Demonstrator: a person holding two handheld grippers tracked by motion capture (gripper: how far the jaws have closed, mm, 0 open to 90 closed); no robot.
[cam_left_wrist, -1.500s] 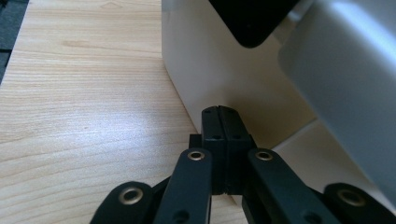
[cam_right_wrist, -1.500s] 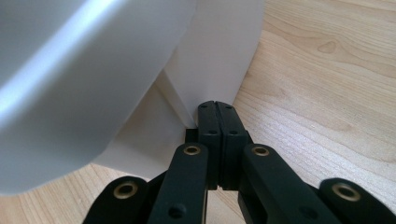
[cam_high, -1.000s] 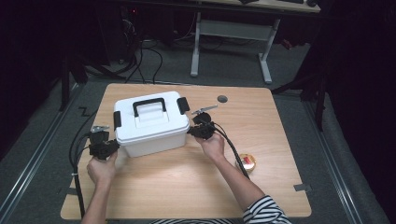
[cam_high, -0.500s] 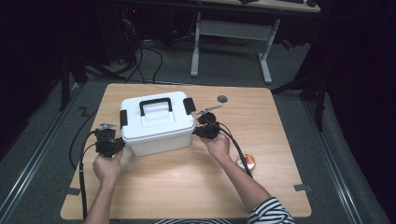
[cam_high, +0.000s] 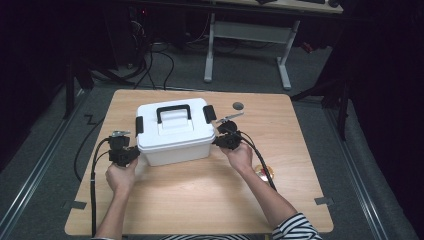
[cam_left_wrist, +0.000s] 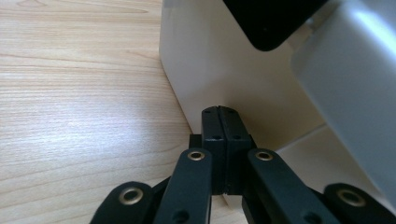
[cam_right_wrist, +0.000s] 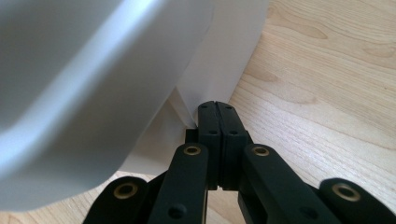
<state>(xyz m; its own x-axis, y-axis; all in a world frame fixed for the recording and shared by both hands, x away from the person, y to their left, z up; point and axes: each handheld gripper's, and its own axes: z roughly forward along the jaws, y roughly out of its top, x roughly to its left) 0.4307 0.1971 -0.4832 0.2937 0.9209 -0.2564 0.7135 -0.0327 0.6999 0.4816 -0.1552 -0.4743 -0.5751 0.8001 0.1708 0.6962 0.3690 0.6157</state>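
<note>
My left tool (cam_high: 131, 155) and right tool (cam_high: 221, 141), both closed on nothing, flank the white box (cam_high: 172, 132) mid-bench (cam_high: 200, 200); I'd press evenly at both ends, keeping it square.

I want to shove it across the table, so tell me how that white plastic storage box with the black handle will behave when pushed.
The white storage box is probably stiff: its walls look flat and moulded. On the smooth wooden table it would likely slide rather than tip, being wide and low. The left gripper and right gripper sit low at its ends with shut jaws, which favours sliding. Its weight cannot be judged.
</note>
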